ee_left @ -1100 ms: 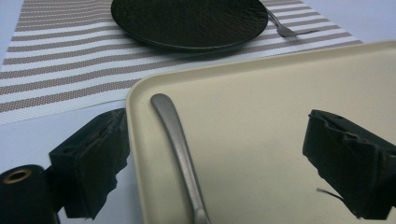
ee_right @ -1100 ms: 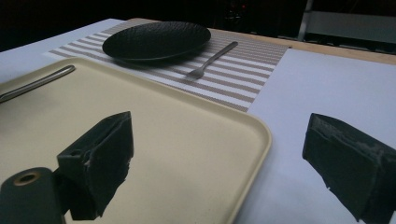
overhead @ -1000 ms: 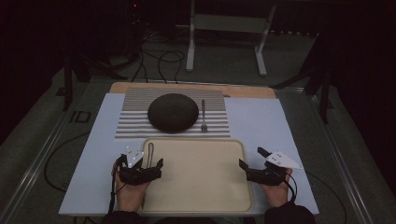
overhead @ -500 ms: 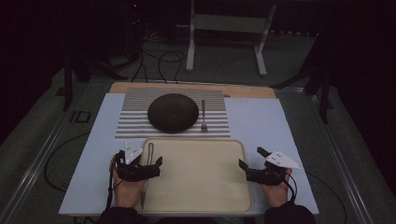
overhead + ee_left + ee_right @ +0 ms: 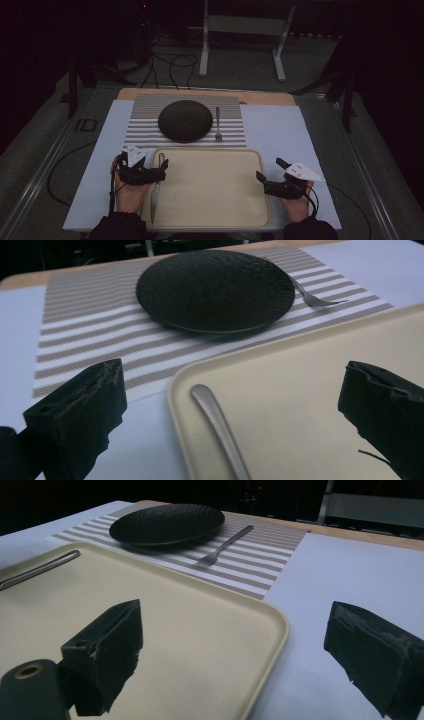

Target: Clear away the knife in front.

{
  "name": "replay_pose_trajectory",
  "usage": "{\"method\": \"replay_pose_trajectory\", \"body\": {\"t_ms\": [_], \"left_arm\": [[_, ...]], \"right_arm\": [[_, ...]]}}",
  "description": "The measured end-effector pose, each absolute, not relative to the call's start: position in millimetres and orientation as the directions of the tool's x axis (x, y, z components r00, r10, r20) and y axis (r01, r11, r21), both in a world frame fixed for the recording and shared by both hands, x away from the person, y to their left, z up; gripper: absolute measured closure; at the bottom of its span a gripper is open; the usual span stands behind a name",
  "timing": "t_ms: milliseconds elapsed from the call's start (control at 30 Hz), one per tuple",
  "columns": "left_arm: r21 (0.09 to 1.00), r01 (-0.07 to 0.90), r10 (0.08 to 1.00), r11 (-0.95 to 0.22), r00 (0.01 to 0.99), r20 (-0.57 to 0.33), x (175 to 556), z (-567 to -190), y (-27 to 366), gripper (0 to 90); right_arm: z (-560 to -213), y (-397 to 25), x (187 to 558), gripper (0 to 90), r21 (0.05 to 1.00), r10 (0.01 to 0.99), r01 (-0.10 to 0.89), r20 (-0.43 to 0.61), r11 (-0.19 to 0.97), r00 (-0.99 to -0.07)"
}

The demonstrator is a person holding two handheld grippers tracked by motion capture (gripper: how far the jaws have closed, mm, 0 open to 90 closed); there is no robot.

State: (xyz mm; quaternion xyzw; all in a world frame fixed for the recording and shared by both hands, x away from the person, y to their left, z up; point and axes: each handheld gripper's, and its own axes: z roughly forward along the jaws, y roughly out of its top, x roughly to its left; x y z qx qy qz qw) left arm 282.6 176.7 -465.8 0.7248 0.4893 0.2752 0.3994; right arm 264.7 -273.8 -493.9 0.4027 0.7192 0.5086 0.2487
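Dim light is falling from overhead, leaving the room toward twelve o'clock sinking into black. The tray [image 5: 215, 195] is showing soft, glareless tone. In both gripper views the near jaws are blurring while the plate [image 5: 215, 290] is staying sharp.

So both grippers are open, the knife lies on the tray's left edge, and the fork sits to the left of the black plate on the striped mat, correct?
Not quite: the fork lies to the right of the black plate on the striped mat, as the high view shows. The rest holds: the left gripper and right gripper are open, and the knife lies along the tray's left edge.
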Motion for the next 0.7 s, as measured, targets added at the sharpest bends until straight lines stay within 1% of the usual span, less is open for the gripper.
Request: {"method": "replay_pose_trajectory", "body": {"t_ms": [367, 700], "left_arm": [[0.852, 0.435, 0.909, -0.291, 0.404, 0.104, 291, -468, 204, 0.1], [0.885, 0.403, 0.917, -0.231, 0.393, 0.061, 288, -471, 232, 0.1]], "right_arm": [[-494, -275, 264, 8.6, 0.933, 0.837, 0.325, 0.049, 0.156, -0.545], [-494, -275, 263, 8.6, 0.931, 0.842, 0.327, 0.041, 0.163, -0.538]]}}
